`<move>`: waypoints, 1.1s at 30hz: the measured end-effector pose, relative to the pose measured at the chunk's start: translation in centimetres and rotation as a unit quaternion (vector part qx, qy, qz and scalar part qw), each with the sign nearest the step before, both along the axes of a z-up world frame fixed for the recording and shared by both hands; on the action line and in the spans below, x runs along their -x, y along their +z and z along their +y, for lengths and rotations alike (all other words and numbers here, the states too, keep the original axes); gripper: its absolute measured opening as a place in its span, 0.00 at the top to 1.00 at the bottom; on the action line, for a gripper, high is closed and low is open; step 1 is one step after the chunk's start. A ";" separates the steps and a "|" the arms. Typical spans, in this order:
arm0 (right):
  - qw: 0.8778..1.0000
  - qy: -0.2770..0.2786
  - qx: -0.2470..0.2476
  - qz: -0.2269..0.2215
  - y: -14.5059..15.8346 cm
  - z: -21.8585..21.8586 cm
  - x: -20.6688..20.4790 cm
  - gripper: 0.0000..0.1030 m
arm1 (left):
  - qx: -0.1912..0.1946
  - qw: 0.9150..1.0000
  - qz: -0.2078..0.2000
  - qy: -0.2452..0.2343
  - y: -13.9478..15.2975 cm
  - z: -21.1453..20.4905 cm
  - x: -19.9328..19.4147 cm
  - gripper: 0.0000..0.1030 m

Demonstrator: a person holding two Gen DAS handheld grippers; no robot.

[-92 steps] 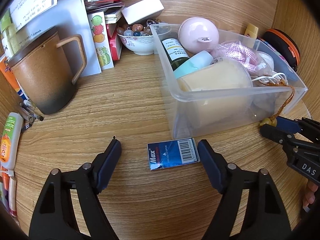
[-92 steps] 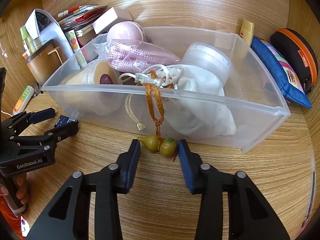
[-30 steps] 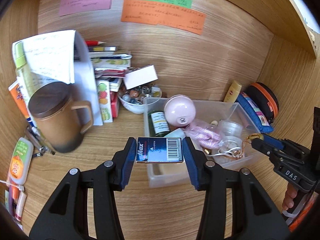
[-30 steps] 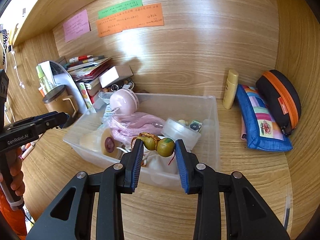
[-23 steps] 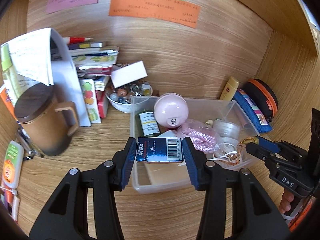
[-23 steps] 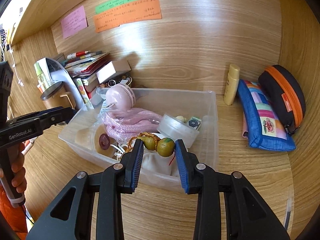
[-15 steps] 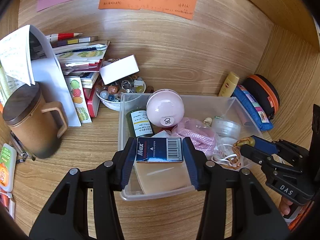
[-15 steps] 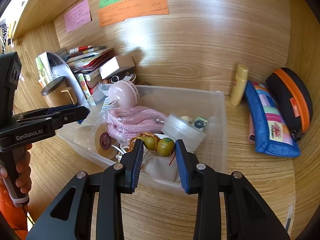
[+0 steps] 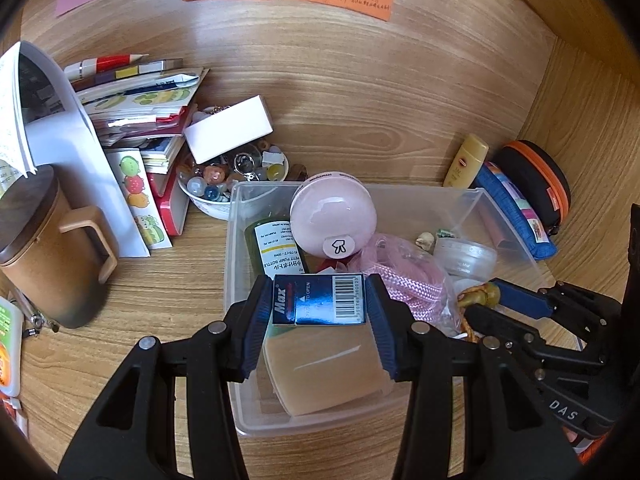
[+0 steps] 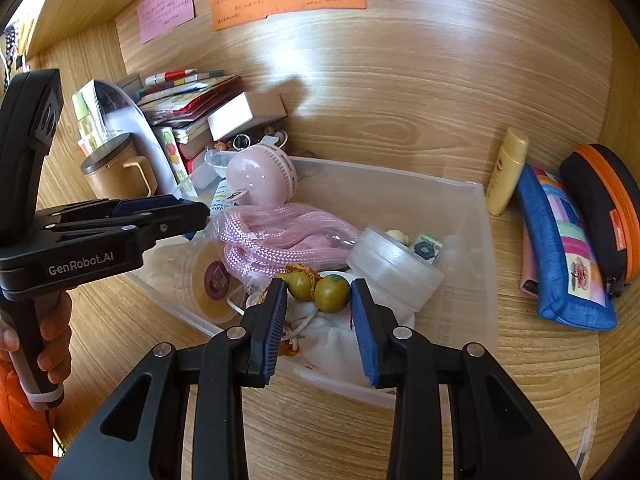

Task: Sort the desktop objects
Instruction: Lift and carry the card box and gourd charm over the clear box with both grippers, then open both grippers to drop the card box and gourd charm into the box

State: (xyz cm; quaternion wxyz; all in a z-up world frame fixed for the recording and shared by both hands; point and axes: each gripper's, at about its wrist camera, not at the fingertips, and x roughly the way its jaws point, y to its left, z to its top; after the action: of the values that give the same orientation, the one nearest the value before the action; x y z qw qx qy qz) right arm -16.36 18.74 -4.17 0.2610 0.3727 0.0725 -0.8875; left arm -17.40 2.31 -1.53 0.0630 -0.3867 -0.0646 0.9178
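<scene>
Clear plastic is what both my hands hang over now: the storage bin, the biggest thing on the wooden desk, lies straight below and ahead of both tools, its long axis running left to right across my view. It is already crowded with a pink round case, a bag of pink cord and a white cloth pouch. My left gripper hangs above the near left part of the bin, jaws drawn in narrow and clamped on the short ends of a blue staple box, which lies crosswise between the pads, barcode up. My right gripper is over the near right part, above the pouch, jaws narrow and pinching a pair of small yellow-green gourd charms side by side, their orange cord trailing down into the bin. I judge both loads need only lowering and letting go; the left has the barer spot beneath it.
</scene>
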 end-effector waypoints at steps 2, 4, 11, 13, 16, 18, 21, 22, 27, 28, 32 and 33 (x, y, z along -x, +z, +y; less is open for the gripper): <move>1.000 0.001 -0.002 -0.002 -0.1 -0.2 0.1 0.70 | 0.000 1.000 -0.003 -0.002 -0.2 0.1 0.1 0.54; 1.000 0.002 -0.005 -0.005 -0.3 -0.4 0.2 0.69 | 0.001 1.000 -0.006 -0.004 -0.4 0.3 0.3 0.54; 1.000 0.001 -0.008 -0.005 -0.4 -0.5 0.1 0.69 | 0.003 1.000 -0.006 -0.006 -0.7 0.4 0.3 0.54; 1.000 0.002 -0.011 -0.006 -0.2 -0.5 0.0 0.69 | 0.006 1.000 -0.007 -0.007 -0.6 0.5 0.3 0.54; 1.000 0.004 -0.009 -0.007 -0.1 -0.3 -0.1 0.65 | 0.011 1.000 -0.006 -0.007 -0.5 0.5 0.1 0.54; 1.000 0.003 -0.007 -0.007 0.0 -0.2 -0.3 0.59 | 0.014 1.000 -0.004 -0.006 -0.4 0.6 0.0 0.54; 1.000 0.002 -0.001 -0.007 0.2 0.1 -0.6 0.55 | 0.016 1.000 -0.002 -0.005 -0.2 0.6 -0.3 0.53; 1.000 0.001 0.000 -0.006 0.2 0.2 -0.7 0.54 | 0.017 1.000 -0.001 -0.004 -0.2 0.5 -0.4 0.52; 1.000 -0.006 0.004 -0.003 0.7 0.6 -1.1 0.52 | 0.020 1.000 0.008 -0.002 0.3 0.6 -1.1 0.44; 1.000 -0.008 0.004 -0.002 0.8 0.7 -1.2 0.51 | 0.022 1.000 0.011 -0.001 0.4 0.6 -1.3 0.43; 1.000 -0.016 0.007 0.006 1.3 1.3 -1.6 0.44 | 0.032 0.999 0.025 0.001 1.1 0.8 -2.3 0.37; 1.000 -0.018 0.007 0.008 1.4 1.4 -1.7 0.43 | 0.034 0.999 0.028 0.002 1.3 0.9 -2.5 0.36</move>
State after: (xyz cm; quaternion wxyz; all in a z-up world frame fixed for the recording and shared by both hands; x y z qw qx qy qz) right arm -14.62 20.11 -2.80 0.2469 0.3651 0.0616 -0.8955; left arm -14.95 3.18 -0.27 0.0497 -0.3627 -0.0320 0.9300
